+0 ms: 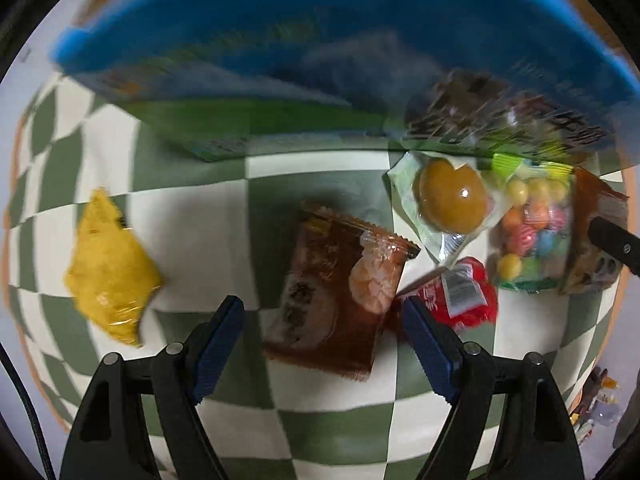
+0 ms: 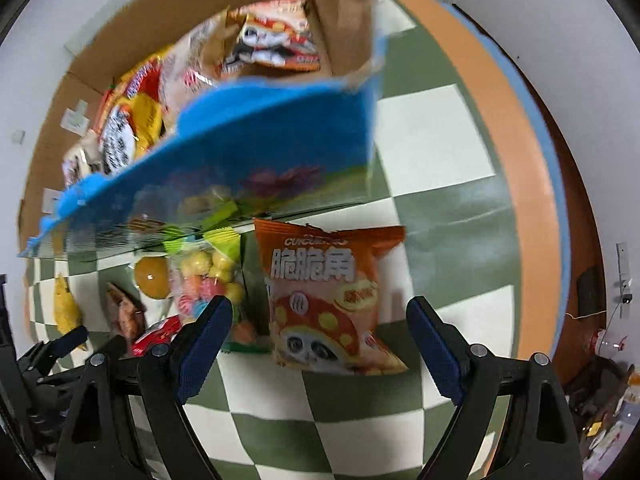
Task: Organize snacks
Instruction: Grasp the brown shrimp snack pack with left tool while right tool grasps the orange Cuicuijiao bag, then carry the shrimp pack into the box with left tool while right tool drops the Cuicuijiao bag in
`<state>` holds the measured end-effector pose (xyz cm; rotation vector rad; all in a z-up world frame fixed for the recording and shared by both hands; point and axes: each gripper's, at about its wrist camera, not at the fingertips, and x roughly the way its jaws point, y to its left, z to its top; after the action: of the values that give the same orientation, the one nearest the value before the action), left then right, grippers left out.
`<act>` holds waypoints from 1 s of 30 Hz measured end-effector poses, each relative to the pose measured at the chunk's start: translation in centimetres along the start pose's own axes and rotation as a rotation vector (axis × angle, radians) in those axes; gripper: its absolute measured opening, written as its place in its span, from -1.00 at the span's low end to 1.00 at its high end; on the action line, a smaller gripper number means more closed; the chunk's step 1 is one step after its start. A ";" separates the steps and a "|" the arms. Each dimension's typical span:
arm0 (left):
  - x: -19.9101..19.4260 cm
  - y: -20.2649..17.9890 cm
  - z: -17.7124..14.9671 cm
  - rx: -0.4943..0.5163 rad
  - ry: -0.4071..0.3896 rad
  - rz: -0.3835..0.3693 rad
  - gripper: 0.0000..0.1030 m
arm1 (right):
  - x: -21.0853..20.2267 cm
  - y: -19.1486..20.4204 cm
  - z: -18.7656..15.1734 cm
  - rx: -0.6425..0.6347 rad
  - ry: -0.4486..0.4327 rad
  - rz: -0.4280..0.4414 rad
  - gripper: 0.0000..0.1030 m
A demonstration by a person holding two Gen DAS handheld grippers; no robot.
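Lettering is legible on just one packet: the orange crisp bag [image 2: 332, 300] carries "脆脆角" in big white characters under a blurred Latin line, with a wide-eyed animal in a red spotted cap drawn below. The brown shrimp packet [image 1: 340, 296] has printed characters too smeared to read, and the red packet [image 1: 460, 296] shows a white label too small to make out.

Both tools point straight down at the green-and-cream checked tablecloth [image 2: 432, 148]. The left gripper [image 1: 324, 312] has its blue pads spread, the shrimp packet lying between and below them, untouched. The right gripper [image 2: 320, 312] is spread wide too, hanging over the crisp bag without pressing it.

A yellow packet [image 1: 112, 268] lies well apart toward the cloth's left side. A sealed egg [image 1: 452, 196], a bag of coloured candy balls [image 1: 532, 232] and the red packet crowd together just beside the shrimp packet. The cardboard box [image 2: 224, 92], blue outside, stands at the cloth's far edge, already holding several packets. To the right of the crisp bag the cloth is bare up to the orange table edge [image 2: 516, 140].
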<state>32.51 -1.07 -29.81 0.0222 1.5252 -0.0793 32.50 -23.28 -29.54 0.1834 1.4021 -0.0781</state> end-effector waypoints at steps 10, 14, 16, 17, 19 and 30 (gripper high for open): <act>0.0 0.5 -3.2 -0.042 -0.006 -0.020 0.07 | 2.7 0.9 -2.3 -0.050 0.046 -0.034 0.04; 0.0 0.9 -8.1 -0.078 0.053 -0.043 0.07 | 2.6 0.5 -6.2 -0.080 0.128 0.023 0.03; 0.3 1.0 -9.8 -0.090 0.081 -0.059 0.07 | 2.8 0.4 -8.1 -0.086 0.168 0.043 0.03; 0.6 0.9 -10.6 -0.093 0.096 -0.067 0.07 | 2.9 0.3 -9.4 -0.088 0.190 0.053 0.03; 1.4 0.7 -11.7 -0.096 0.118 -0.072 0.08 | 3.1 0.4 -11.3 -0.099 0.220 0.064 0.03; 2.2 0.2 -12.4 -0.102 0.086 -0.062 0.07 | 4.4 -0.2 -14.2 -0.055 0.203 0.047 0.02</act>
<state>20.22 -0.18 -32.55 -0.1038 1.6142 -0.0507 19.37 -20.73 -36.14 0.1829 1.5998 0.0185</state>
